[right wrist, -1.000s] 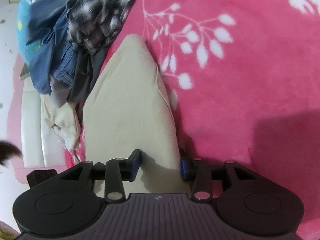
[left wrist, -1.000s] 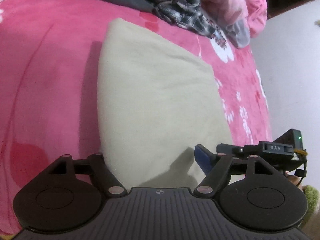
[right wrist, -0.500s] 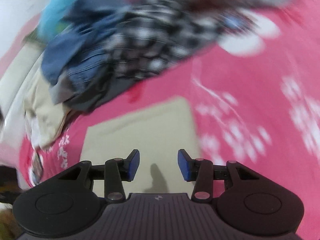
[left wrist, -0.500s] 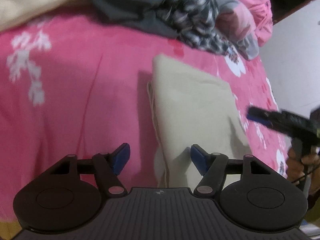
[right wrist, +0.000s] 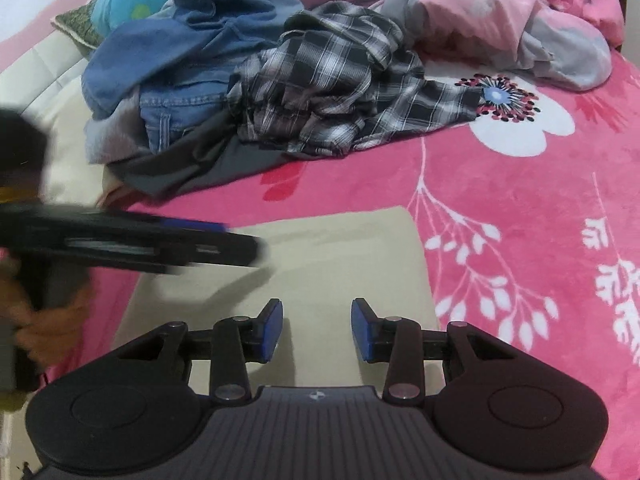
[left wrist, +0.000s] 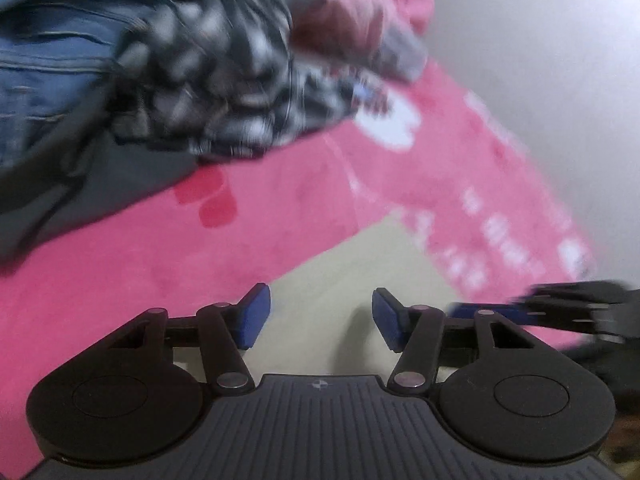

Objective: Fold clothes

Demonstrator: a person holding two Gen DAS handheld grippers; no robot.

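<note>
A folded beige garment [left wrist: 340, 264] [right wrist: 340, 248] lies flat on the pink flowered bedspread [right wrist: 520, 200]. My left gripper [left wrist: 320, 304] hovers over its near part, jaws closing, with only air between the blue pads. My right gripper [right wrist: 317, 316] hangs above the garment's near edge, jaws partly apart and narrowing, holding nothing. In the right wrist view the left gripper's fingers [right wrist: 180, 246] reach in sideways from the left, blurred, above the garment's left side. The right gripper's fingers [left wrist: 492, 312] show blurred at the right of the left wrist view.
A heap of unfolded clothes lies beyond the garment: a plaid shirt [right wrist: 332, 92], blue jeans [right wrist: 180, 108] and a dark grey piece [right wrist: 200, 168]. A pink and grey quilt [right wrist: 500, 20] is bunched at the back right. A hand [right wrist: 48, 320] grips the left tool.
Both grippers let go of the beige garment, lifted and rolled level. The garment now lies folded square on the bed. Both jaws have narrowed.
</note>
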